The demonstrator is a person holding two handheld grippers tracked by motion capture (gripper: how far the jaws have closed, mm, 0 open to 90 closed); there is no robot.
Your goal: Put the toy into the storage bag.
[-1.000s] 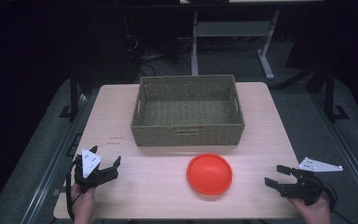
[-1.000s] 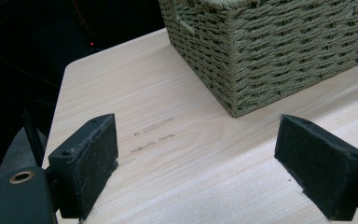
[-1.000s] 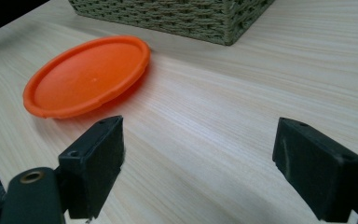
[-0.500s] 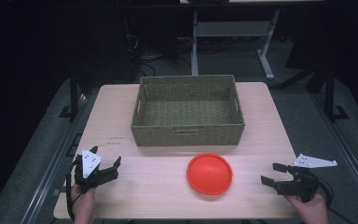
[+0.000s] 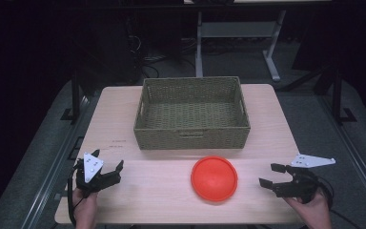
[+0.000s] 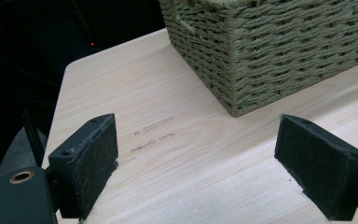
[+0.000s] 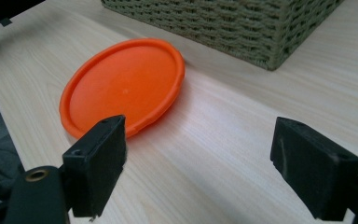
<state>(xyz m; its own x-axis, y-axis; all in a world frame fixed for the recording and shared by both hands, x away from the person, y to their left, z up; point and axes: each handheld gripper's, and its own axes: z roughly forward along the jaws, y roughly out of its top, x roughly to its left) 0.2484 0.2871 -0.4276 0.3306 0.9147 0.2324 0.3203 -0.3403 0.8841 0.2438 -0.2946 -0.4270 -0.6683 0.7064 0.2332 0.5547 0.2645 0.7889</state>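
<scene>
An orange plate [image 5: 214, 178] lies flat on the wooden table [image 5: 276, 124], just in front of a woven olive basket [image 5: 190, 136]. My right gripper [image 5: 268, 174] is held low at the plate's right, open, with nothing between its pads. In the right gripper view the plate [image 7: 126, 84] lies ahead and left of the open gripper [image 7: 200, 158], and its near rim reaches behind the left pad [image 7: 98, 163]. My left gripper [image 5: 107, 160] rests open near the table's front left. In its own view the left gripper [image 6: 200, 154] faces a corner of the basket [image 6: 270, 51].
The basket's inside looks empty from above. Faint pencil marks [image 6: 154, 133] lie on the wood ahead of the left gripper. Dark floor, cables and a metal stand leg [image 5: 271, 62] lie beyond the table's far edge.
The right gripper has drifted a little to the left, toward the orange plate. The left gripper has stayed where it was.
</scene>
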